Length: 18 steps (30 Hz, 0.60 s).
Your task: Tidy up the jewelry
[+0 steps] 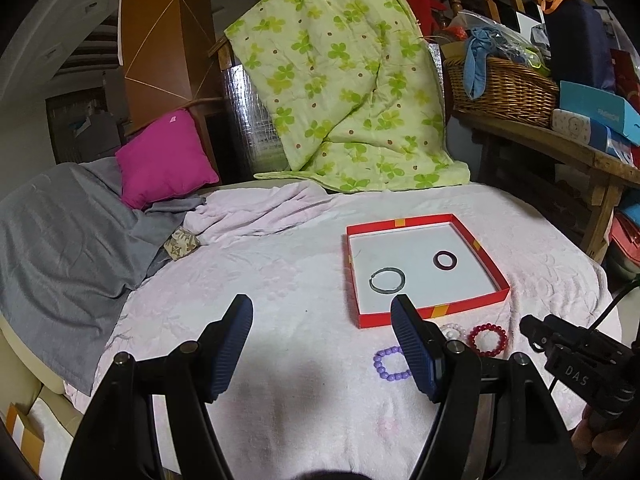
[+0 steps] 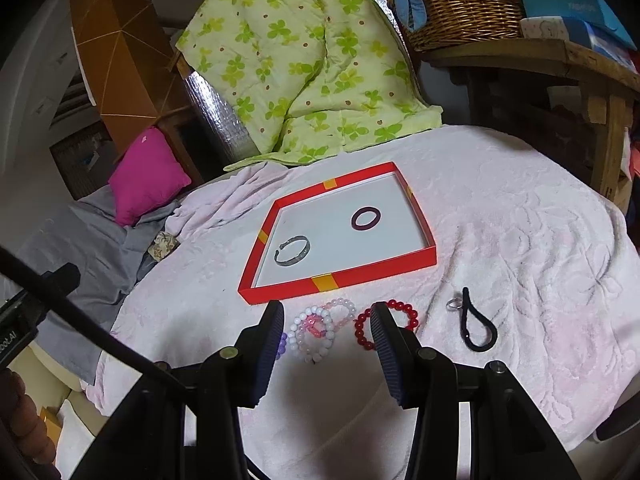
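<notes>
Your left tool point(image 1: 322, 322) and right tool point(image 2: 326, 326) both stood open and empty; the tangled white and pink bead bracelets point(image 2: 318, 330) lay near the shallow red cardboard tray point(image 2: 336, 282), so you risked lifting several together

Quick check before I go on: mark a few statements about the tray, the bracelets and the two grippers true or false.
1. Two rings of jewelry lie in the red tray. True: a grey bangle and a dark purple bangle.
2. The red bead bracelet is already in the tray. False: it lies on the towel in front of the tray.
3. The right gripper is open and holds nothing. True.
4. The left gripper is shut on the purple bead bracelet. False: its jaws stand open and empty, the bracelet lying on the towel.
5. A black hair tie lies on the towel, right of the beads. True.
</notes>
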### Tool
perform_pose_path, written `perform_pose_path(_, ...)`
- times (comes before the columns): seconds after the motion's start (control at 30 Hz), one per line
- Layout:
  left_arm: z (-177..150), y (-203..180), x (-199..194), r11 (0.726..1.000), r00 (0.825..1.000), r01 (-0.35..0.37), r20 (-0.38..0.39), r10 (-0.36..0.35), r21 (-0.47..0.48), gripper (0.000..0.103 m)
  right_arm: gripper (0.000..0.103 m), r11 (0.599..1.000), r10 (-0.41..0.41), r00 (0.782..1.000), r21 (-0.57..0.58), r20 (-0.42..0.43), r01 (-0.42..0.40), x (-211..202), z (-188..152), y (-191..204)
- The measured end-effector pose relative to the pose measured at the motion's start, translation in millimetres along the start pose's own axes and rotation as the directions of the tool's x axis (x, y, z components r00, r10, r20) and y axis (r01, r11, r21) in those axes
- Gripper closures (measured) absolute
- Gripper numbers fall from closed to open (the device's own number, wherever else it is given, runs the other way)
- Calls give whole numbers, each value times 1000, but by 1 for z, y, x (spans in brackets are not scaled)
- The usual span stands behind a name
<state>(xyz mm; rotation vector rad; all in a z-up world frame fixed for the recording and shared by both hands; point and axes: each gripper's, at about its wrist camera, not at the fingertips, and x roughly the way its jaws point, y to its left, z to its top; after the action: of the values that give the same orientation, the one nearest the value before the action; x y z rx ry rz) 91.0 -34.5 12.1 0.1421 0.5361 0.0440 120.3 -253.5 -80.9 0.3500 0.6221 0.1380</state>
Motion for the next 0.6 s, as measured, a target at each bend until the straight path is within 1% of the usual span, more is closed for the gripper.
perform_pose_path(0.23,-3,-2,-1,1000,1000,-2,2,2,5,30,53,1000,-9,1000,19,10,8,-5,1,-9)
perform_pose_path(0.6,-3,1,-2,1000,1000,-10,10,10,-6,30,53,1000,-19,1000,11,13,19,-7,1,-10)
